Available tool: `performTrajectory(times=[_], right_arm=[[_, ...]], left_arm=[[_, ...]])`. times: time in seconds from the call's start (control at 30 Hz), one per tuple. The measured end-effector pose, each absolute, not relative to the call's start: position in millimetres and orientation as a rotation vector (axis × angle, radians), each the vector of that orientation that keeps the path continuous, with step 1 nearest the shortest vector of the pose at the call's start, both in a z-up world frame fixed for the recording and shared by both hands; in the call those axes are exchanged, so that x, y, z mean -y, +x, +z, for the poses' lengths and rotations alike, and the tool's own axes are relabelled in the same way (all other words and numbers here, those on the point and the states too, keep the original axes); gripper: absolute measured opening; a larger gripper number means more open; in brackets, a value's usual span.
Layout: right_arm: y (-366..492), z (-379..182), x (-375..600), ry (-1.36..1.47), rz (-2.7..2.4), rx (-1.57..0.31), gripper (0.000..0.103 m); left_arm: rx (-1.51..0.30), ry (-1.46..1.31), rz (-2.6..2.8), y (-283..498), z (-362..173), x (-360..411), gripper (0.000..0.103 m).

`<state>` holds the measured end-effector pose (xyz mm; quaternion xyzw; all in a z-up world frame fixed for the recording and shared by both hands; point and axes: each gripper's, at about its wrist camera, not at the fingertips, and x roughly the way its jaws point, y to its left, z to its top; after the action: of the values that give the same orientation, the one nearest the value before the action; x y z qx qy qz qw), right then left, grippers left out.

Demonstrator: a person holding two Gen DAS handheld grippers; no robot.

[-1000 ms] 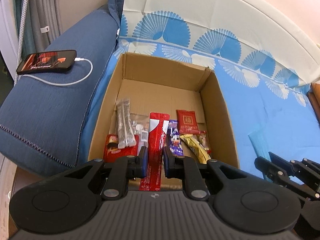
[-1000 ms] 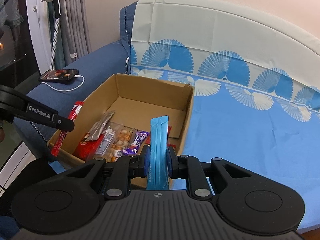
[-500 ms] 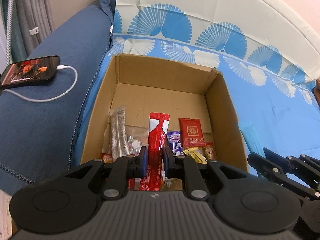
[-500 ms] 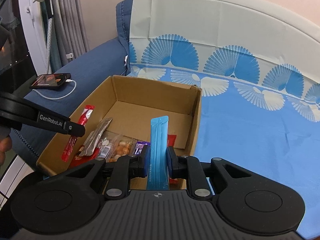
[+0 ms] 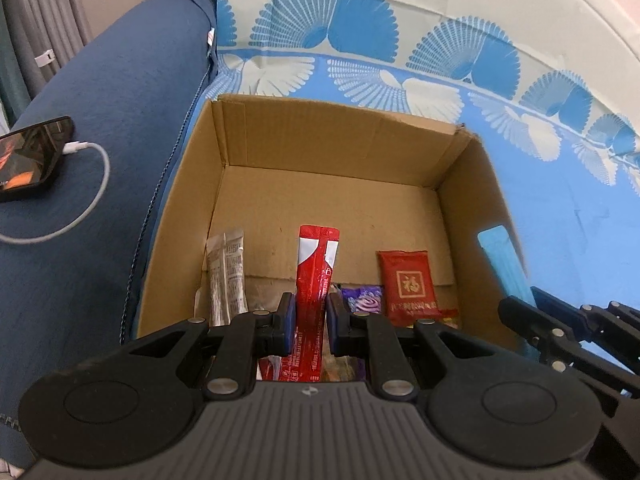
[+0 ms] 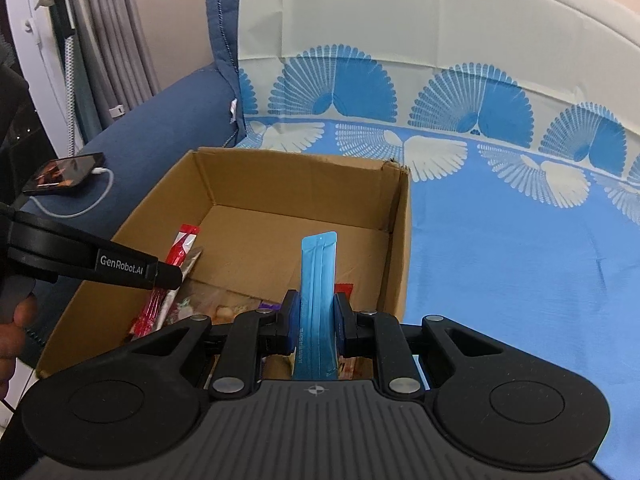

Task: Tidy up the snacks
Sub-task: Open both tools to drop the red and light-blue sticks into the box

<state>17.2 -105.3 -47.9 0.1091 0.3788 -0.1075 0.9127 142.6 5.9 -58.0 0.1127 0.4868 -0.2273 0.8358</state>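
1. Red and white, the long snack stick [image 5: 314, 300] is standing up between the pads of the left gripper [image 5: 311, 322], and the pads are squeezing it tight.
2. It is hanging over the near end of the cardboard box [image 5: 340, 148], above the other snacks.
3. The light blue snack stick [image 6: 318, 300] is being pinched upright by the right gripper [image 6: 316, 322], over the near right part of the box.
4. Down in the box, a grey packet [image 5: 226, 276], a purple wrapper [image 5: 364, 300] and a red packet with a gold square [image 5: 408, 286] are lying close together near the front wall.
5. The far half of the box floor is showing bare cardboard.
6. The box is sitting on a blue cloth with fan shapes [image 6: 520, 240], on a sofa.
7. A phone [image 6: 64, 172] with a white cable [image 5: 86, 200] is lying on the dark blue sofa arm [image 5: 120, 120], left of the box.
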Motion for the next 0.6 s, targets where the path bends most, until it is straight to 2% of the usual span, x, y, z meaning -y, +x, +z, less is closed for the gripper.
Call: performTrajectory(times=[0.23, 0.27, 0.3, 0.33, 0.37, 0.43, 0.6], right_arm=[[43.6, -63.0, 118.9, 0.237, -0.237, -0.786, 0.021], [47.4, -64.8, 121.0, 0.241, -0.239, -0.782, 0.021], [50.5, -66.6, 123.0, 0.243, -0.241, -0.773, 0.021], [53.3, -68.3, 125.4, 0.247, -0.244, -0.762, 0.032], [55.8, -69.5, 127.5, 0.252, -0.245, -0.756, 0.053], [57.1, -69.8, 132.2, 0.275, -0.263, -0.75, 0.074], [38.6, -64.9, 129.7, 0.279, -0.293, -0.766, 0.086]], left_arm=[[-1.021, 0.294, -0.453, 162.2, -74.6, 8.8, 0.019], [-1.015, 0.305, -0.44, 164.5, -76.8, 9.9, 0.022], [-1.01, 0.313, -0.429, 167.0, -79.0, 10.3, 0.029], [-1.01, 0.325, -0.422, 169.3, -81.0, 10.5, 0.063], [-1.021, 0.338, -0.413, 171.2, -82.3, 10.8, 0.101], [-0.999, 0.341, -0.391, 170.3, -79.7, 7.1, 0.103], [-0.986, 0.382, -0.381, 152.3, -77.2, -5.5, 0.103]])
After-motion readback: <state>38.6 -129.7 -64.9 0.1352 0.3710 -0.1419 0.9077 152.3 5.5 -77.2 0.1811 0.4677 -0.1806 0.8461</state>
